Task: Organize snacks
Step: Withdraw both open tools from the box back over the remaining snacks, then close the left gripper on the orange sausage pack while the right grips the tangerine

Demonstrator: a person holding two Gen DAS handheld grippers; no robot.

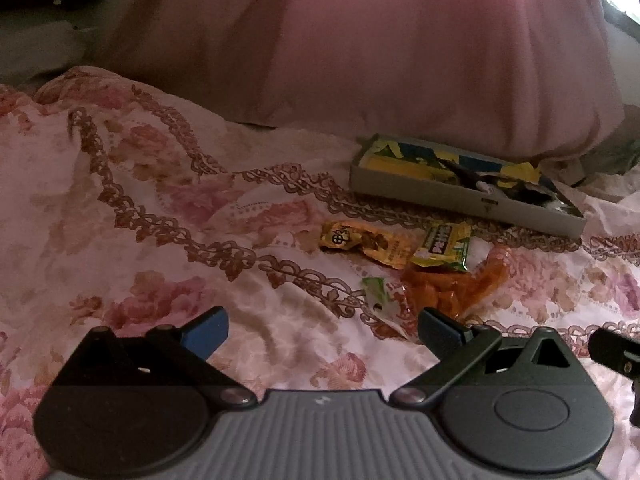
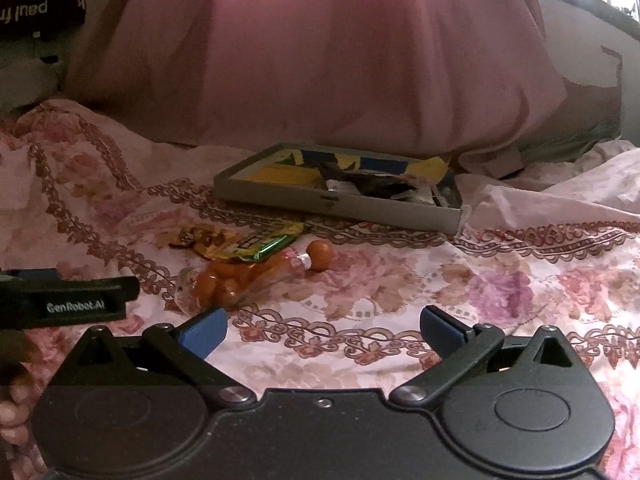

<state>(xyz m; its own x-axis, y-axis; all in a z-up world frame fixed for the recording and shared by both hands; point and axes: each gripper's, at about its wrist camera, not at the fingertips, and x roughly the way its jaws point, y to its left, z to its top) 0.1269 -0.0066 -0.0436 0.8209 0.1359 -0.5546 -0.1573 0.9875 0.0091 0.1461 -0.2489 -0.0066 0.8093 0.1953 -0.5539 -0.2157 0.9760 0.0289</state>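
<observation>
Left wrist view showed the left gripper spread wide and empty; the right gripper likewise. Beyond, at one o'clock, loose snacks lay unsorted on the floral bedspread: an orange candy bag, a green-yellow packet, a yellow packet. Farther at one o'clock, the grey tray already held some wrappers, its contents too dim to identify.

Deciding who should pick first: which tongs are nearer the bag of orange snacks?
Left. The left tongs sit just before the bag of orange snacks, right finger nearly touching; the right tongs hang further right.
</observation>
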